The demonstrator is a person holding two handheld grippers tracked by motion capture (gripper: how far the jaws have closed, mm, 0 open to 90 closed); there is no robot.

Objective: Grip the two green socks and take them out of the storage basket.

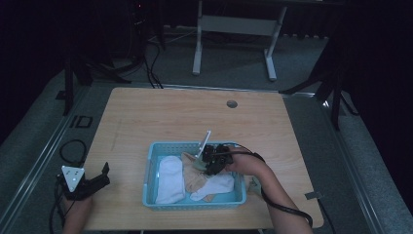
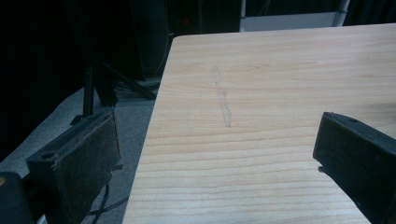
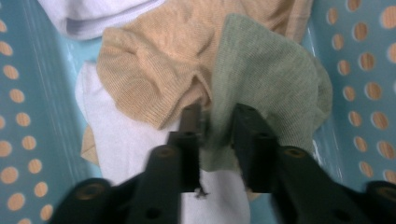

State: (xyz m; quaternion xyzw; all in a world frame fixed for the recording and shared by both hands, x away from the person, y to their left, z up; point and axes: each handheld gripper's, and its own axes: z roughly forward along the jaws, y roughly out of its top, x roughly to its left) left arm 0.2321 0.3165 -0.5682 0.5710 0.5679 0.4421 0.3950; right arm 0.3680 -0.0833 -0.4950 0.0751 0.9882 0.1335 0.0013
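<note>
2 grippers are in use at a light wooden table (image 1: 160, 117), each held by a person. The right gripper (image 1: 200, 165) reaches down into a light blue perforated plastic basket (image 1: 195, 202) that sits on the near half of the table, and in the right gripper view its 2 black jaws have drawn close together on a fold of a grey-green sock (image 3: 271, 79), with the knit cloth bunched in the narrow gap between the pads, so it is gripping that sock. The grey-green sock lies against the perforated wall of the basket (image 3: 369, 93), partly over a tan ribbed sock (image 3: 154, 70) that spreads across the middle of the pile. A white sock (image 3: 121, 140) lies under the tan one, and another pale piece of cloth (image 3: 93, 14) shows at the top edge of that view. From the high view, a larger white sock (image 1: 169, 179) fills the basket's left part, and the tan sock (image 1: 195, 179) lies between it and a second white sock (image 1: 213, 186). The left gripper (image 1: 95, 183) rests at the near left corner of the table, well apart from the basket; in the left gripper view its jaws stand wide apart with only bare wood (image 2: 261, 140) between them, holding nothing.
</note>
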